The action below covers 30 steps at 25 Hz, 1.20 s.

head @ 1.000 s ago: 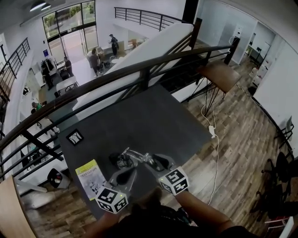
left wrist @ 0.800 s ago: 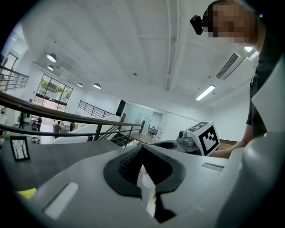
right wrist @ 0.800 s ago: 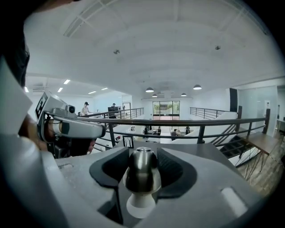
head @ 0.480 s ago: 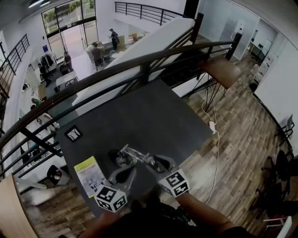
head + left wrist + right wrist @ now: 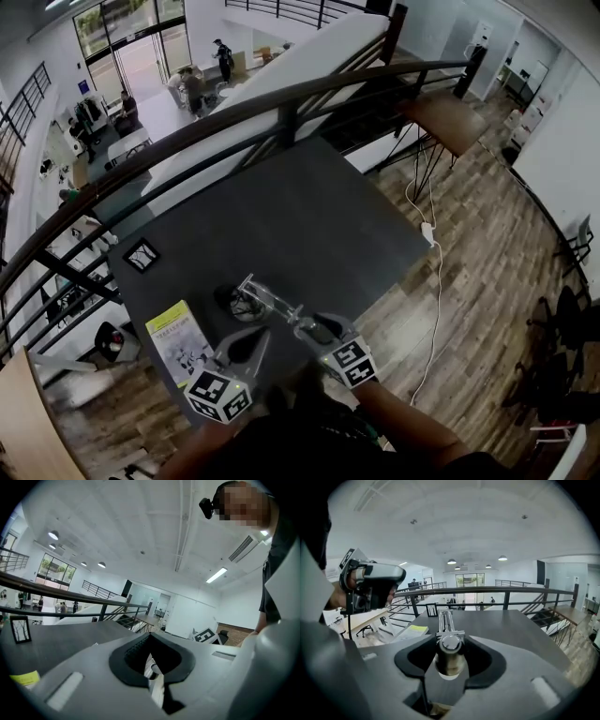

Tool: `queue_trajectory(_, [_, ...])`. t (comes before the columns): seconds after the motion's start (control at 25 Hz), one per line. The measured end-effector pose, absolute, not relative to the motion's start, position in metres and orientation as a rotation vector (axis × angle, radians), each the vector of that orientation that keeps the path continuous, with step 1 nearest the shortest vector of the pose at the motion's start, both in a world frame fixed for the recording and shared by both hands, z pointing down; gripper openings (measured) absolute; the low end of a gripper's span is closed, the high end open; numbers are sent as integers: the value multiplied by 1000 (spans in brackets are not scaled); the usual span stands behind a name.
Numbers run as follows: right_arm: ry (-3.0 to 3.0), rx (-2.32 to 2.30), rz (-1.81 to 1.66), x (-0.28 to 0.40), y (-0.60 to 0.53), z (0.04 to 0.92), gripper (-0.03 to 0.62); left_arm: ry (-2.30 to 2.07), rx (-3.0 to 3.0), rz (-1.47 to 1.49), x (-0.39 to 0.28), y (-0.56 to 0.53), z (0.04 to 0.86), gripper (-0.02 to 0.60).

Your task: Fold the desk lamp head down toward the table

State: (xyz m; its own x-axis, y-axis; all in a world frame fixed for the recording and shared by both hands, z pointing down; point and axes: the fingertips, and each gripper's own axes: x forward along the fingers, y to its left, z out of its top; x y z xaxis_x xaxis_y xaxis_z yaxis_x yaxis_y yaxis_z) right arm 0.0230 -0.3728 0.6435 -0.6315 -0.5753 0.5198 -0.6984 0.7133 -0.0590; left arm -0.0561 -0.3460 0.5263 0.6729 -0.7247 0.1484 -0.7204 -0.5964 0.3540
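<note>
The silver desk lamp stands near the front of the dark table. Its round base sits left of centre, and its thin double-rod arm slants right toward me. My right gripper is shut on the lamp head, a shiny cylinder held in the pad cut-out, with the arm running straight away from it. My left gripper hovers just left of it, tilted upward, jaws together. A pale sliver shows through its pad opening, and I cannot tell what it is.
A yellow-green leaflet lies at the table's front left corner, and a small black framed card stands behind it. A dark railing curves behind the table over a drop. A white cable trails on the wood floor at right.
The lamp arm looks more stretched out, with its head drawn slightly toward me in the right gripper. Both grippers sit a little lower in the head view, which has shifted.
</note>
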Motion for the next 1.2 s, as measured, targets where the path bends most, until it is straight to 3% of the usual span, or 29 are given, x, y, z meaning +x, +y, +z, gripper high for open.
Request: queue_trajectory(1.2, [-2324,852,511,0,-382,755,187,-1220,2411,54,-69,-340,540,2])
